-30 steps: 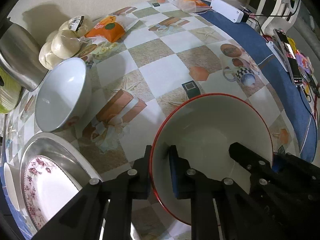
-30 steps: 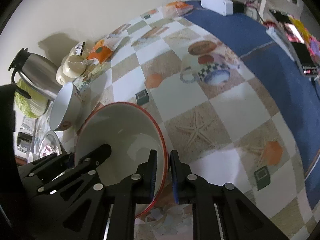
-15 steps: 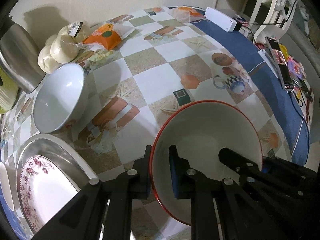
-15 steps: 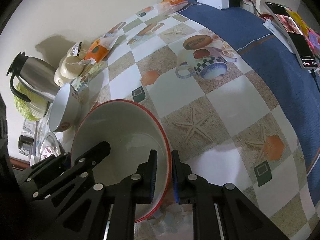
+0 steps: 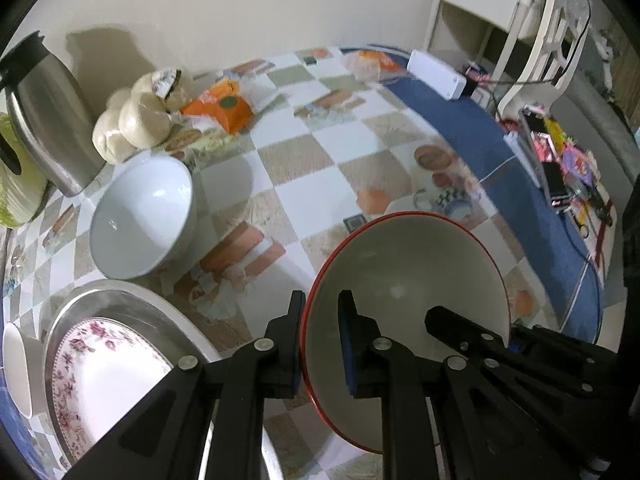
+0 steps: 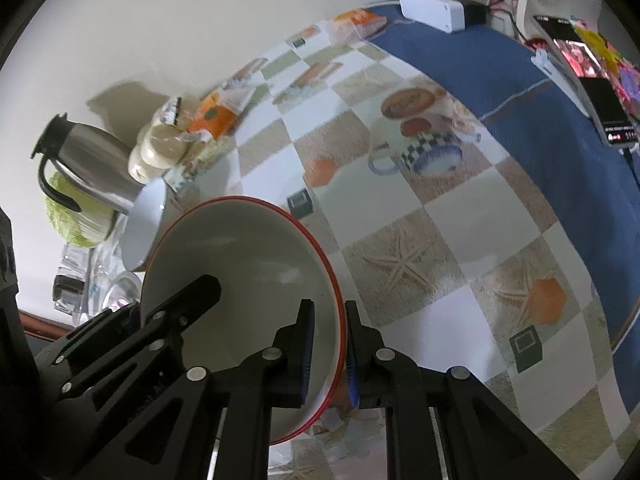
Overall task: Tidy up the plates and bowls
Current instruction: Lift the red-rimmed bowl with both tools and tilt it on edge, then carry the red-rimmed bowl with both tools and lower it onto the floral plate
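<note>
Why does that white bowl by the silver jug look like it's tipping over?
The white bowl does look odd: it leans, its opening turned sideways rather than straight up, next to the jug. Nothing looks spilled or broken. The red-rimmed bowl is tilted too, but both grippers hold it.

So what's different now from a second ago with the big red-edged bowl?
The red-rimmed bowl has been lifted a little off the table, so more of the tablecloth and wall shows. Both claws, left claw and right claw, stay clamped on opposite sides of its rim. The white bowl and flowered plate haven't moved.
</note>
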`<action>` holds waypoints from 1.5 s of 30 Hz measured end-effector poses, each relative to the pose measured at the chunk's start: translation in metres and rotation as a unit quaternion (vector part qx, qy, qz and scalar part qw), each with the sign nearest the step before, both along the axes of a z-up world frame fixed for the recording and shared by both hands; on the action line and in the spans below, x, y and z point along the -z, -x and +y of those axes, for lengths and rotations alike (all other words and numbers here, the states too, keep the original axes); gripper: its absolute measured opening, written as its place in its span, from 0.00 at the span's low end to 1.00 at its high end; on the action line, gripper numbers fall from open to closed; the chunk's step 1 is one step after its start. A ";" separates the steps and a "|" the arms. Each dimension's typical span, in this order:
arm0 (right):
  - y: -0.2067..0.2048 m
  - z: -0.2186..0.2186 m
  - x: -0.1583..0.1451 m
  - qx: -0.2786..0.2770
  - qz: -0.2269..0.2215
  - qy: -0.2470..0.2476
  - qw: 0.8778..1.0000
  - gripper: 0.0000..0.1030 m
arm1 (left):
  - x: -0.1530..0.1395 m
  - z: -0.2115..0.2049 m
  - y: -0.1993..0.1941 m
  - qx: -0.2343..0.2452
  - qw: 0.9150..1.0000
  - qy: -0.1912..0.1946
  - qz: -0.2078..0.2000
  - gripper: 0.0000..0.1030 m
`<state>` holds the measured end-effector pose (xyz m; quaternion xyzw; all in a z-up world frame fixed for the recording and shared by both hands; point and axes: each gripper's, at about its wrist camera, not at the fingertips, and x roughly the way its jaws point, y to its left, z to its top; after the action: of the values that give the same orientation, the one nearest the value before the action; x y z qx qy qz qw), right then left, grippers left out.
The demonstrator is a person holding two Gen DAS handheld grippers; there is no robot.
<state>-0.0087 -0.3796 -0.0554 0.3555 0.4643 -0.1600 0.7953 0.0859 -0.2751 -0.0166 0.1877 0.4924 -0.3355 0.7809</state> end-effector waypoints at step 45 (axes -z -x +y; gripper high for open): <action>-0.061 0.155 -0.057 -0.151 -0.066 0.026 0.986 0.15 | -0.035 0.205 -0.032 -0.197 0.976 0.094 0.020 0.16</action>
<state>0.0523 -0.2242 0.0018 0.2701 0.4548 -0.0267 0.8482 0.1183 -0.0697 0.0183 0.0060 0.5015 -0.2235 0.8358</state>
